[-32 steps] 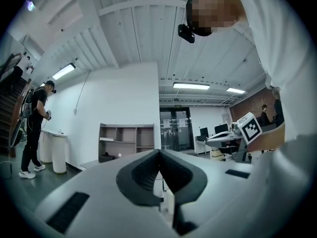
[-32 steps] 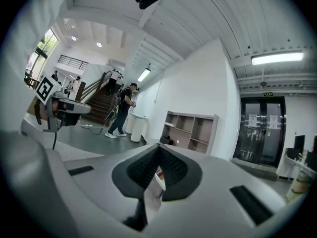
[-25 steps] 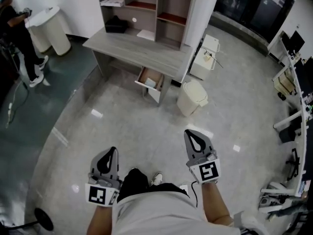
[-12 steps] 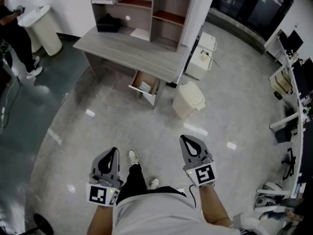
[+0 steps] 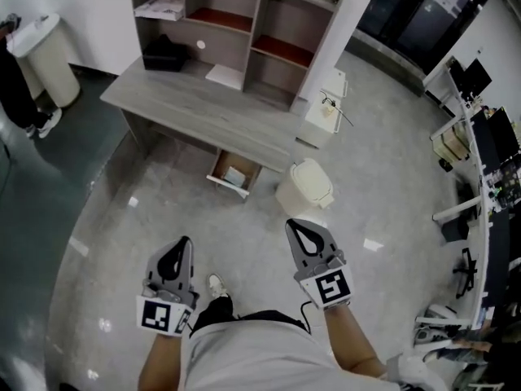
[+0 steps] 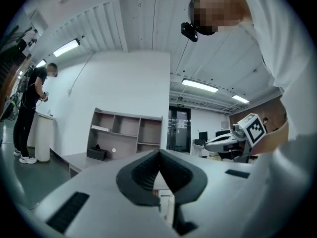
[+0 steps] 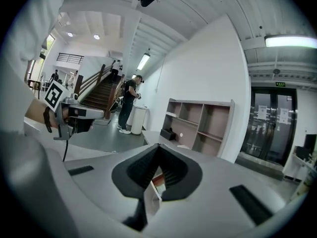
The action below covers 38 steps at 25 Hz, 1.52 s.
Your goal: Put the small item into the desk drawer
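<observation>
Grey wood-grain fills the top of the head view: the desk (image 5: 203, 108), its shelf unit (image 5: 256, 23) along the back edge, and the drawer (image 5: 228, 186) hanging open below the front edge toward the right end, with something pale (image 5: 237, 173) lying inside. A cream bin (image 5: 303, 187) stands on the floor just beside the drawer's right side. My left gripper (image 5: 181, 249) and right gripper (image 5: 298, 230) sit low in the picture, well apart from the desk, both pinched together at the tips. I can't say for sure which thing is the small item. My best guess is a little white round thing (image 5: 200, 45) in a lower left cubby, near a black box (image 5: 163, 55) at the desk's back left corner. In the left gripper view the jaws meet at the tip with nothing gripped, and only the desk shows through the loop. In the right gripper view the jaws are likewise fully closed. A pale sliver with a reddish edge shows in the slit, and I can't tell whether it is a thin thing pinched there or the drawer seen beyond. The risks, as I judge them, start with arriving on closed jaws and nudging the item instead of taking it. I could also clip the cream bin or bump the drawer shut, since both crowd the same stretch of front edge. Or I could pick the wrong thing.
</observation>
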{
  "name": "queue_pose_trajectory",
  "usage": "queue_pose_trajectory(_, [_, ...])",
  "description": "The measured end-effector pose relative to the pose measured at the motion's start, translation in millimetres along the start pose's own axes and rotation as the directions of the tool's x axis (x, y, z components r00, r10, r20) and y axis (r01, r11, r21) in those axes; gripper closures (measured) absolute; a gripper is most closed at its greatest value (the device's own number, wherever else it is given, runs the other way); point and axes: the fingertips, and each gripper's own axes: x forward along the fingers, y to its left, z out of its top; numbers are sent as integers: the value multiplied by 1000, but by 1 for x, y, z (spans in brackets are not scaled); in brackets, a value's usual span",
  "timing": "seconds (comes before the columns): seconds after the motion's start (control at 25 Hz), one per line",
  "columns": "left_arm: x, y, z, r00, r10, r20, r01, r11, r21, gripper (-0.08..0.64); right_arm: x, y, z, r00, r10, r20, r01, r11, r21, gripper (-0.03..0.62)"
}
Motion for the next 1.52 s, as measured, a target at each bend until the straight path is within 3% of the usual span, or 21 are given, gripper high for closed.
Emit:
queue_pose_trajectory(0.24, [50, 36, -5, 997, -78, -15, 77, 996, -45, 543, 33, -17, 6, 997, -70, -22, 71, 997, 33, 571])
queue_pose_trajectory(0.4, [80, 35, -15, 991, -123, -44, 121, 992, -40, 543, 39, -39, -13, 993, -98, -67, 102, 992, 70, 571])
queue_pose_trajectory(0.56, [112, 30, -17, 991, -122, -50, 121, 992, -33, 543, 57, -62, -24, 995, -80, -58, 85, 993, 81, 571])
queue_pose_trajectory(0.84, [154, 23, -4, 998, -54, -42, 53, 998, -20, 543, 108, -114, -27, 1000, 9, 5, -9, 997, 82, 571])
queue_pose_trajectory(1.08, [164, 41, -9, 996, 65, -57, -65, 998, -3, 543, 149, -123, -35, 994, 108, 17, -109, 992, 68, 571])
queue_pose_trajectory(1.28, [159, 45, -22, 987, 127, -97, -130, 991, -22, 543, 165, -124, -64, 985, 155, -73, -149, 985, 91, 571])
queue_pose_trajectory(1.52, [158, 53, -38, 978, 156, -138, -163, 986, -39, 543, 190, -120, -117, 971, 152, -185, -126, 981, 146, 569])
